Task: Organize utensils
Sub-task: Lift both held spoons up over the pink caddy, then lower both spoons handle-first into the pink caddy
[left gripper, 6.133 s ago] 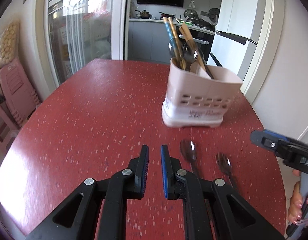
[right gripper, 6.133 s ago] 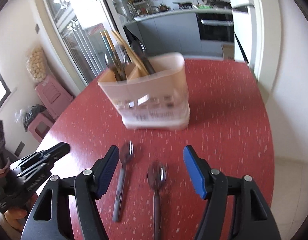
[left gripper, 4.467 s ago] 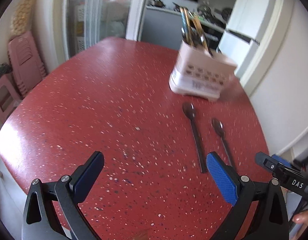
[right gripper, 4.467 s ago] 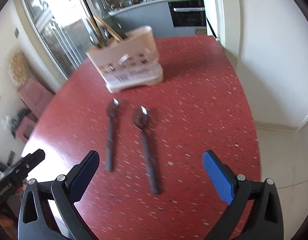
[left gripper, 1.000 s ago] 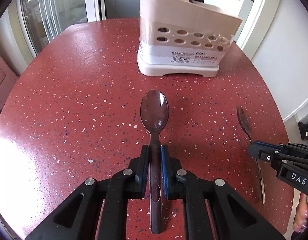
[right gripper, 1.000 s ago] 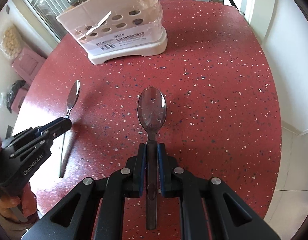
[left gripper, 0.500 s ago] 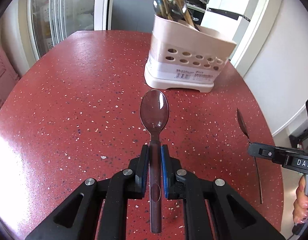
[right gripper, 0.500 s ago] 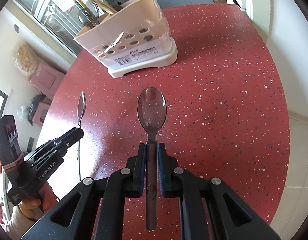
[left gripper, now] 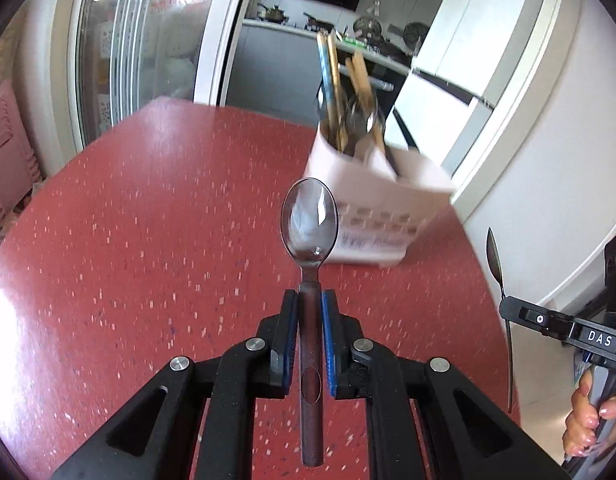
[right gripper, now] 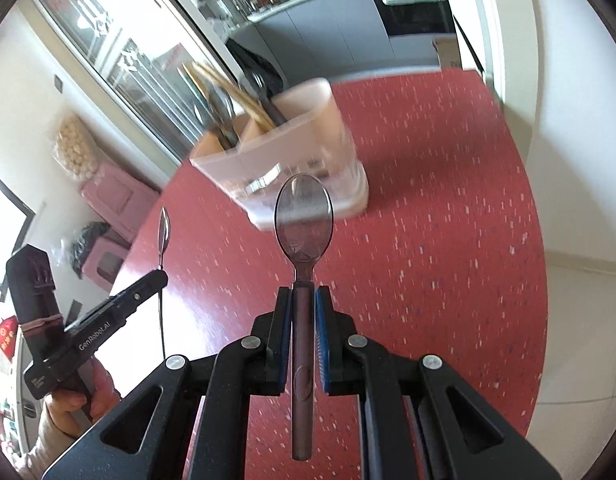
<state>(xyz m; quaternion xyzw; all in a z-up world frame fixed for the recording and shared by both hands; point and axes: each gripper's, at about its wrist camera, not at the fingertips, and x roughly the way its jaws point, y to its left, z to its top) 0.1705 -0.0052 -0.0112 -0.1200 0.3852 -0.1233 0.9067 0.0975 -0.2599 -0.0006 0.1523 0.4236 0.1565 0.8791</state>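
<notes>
left claw (left gripper: 309,312) clenched on dark metal spoon (left gripper: 309,220), centre frame | right claw (right gripper: 304,306) clenched on its twin spoon (right gripper: 304,216) | both now lifted off red speckled surface (left gripper: 128,220) | next: pale pink perforated utensil caddy (left gripper: 387,216), just beyond bowls

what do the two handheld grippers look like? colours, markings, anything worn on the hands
Both the left gripper and the right gripper are matte black plastic with open triangular cut-outs, silver pivot screws and blue pads inside the fingers. White lettering: "DAS" on the right gripper's side, "GenRobot.AI" on the left's. A light sleeve shows at the left wrist.
</notes>
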